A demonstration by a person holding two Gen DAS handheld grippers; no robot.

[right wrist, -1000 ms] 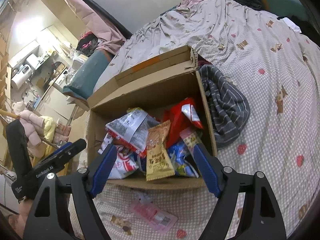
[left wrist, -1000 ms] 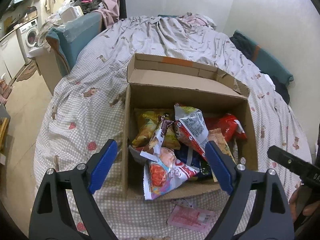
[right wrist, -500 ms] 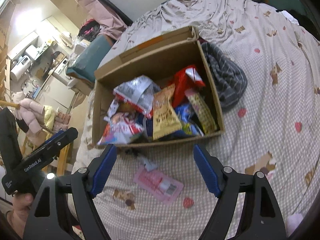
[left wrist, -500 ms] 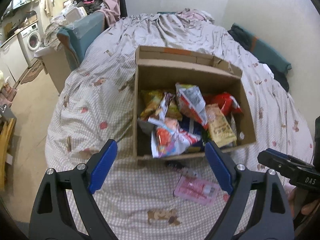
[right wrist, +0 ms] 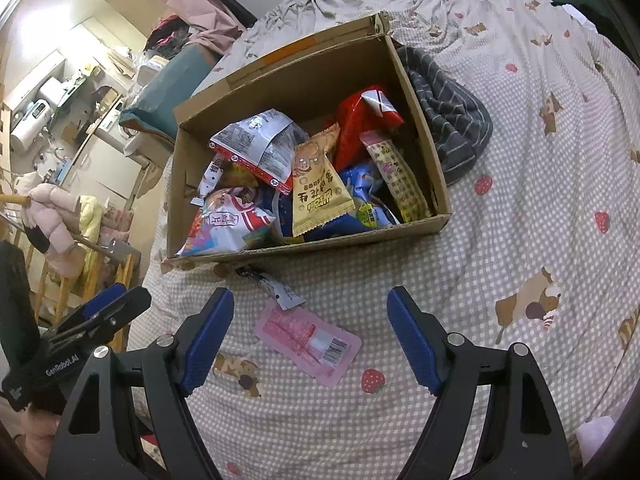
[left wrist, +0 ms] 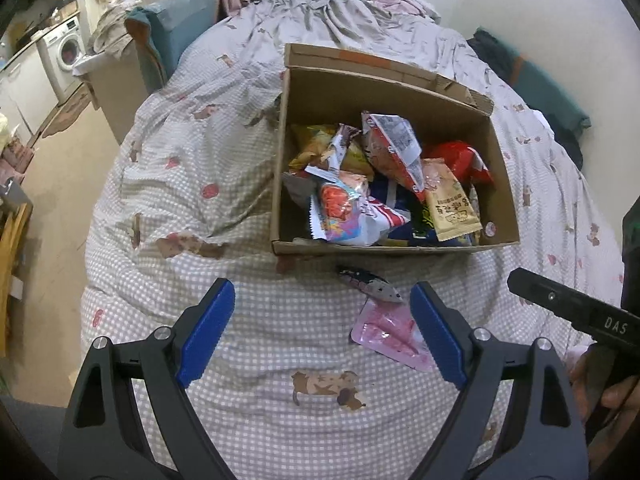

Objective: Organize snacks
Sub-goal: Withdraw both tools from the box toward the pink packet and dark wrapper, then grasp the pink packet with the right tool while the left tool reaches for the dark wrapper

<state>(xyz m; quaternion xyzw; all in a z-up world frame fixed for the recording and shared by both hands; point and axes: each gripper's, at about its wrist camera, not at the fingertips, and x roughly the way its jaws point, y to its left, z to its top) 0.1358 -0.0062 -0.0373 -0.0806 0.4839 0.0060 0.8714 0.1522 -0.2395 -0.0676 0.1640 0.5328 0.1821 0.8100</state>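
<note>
1. Left gripper (left wrist: pixel 322 312) was spread wide with nothing between the blue pads; it hung over the checked bedspread (left wrist: pixel 280 320) and pointed down at it.
2. Right gripper (right wrist: pixel 310 316) was the same deal, jaws wide and empty; the pink flat packet (right wrist: pixel 308 338) sat on the bed right between its fingers but not touched by them.
3. In the left view that pink packet showed just inside the right-hand finger; next to it, nearer the box, lay a small dark-and-silver wrapper (left wrist: pixel 370 283); both loose on the bed, outside the box.
4. Past those stood the cardboard box (right wrist: pixel 320 246), open on top, sitting on the bed; it was stuffed with snack bags (right wrist: pixel 280 184) all piled any old way.
5. On top you could pick out a tan bag (right wrist: pixel 316 190), a red bag (right wrist: pixel 360 120) toward the back right, and a silver-and-red bag (right wrist: pixel 256 144) toward the back left; a white, red and blue one (right wrist: pixel 228 224) leaned on the near wall.
6. A grey striped cloth (right wrist: pixel 452 120) was bunched against the box's right side.
7. Off the bed's left edge was a washing machine (left wrist: pixel 66 48); pretty cluttered over there.
</note>
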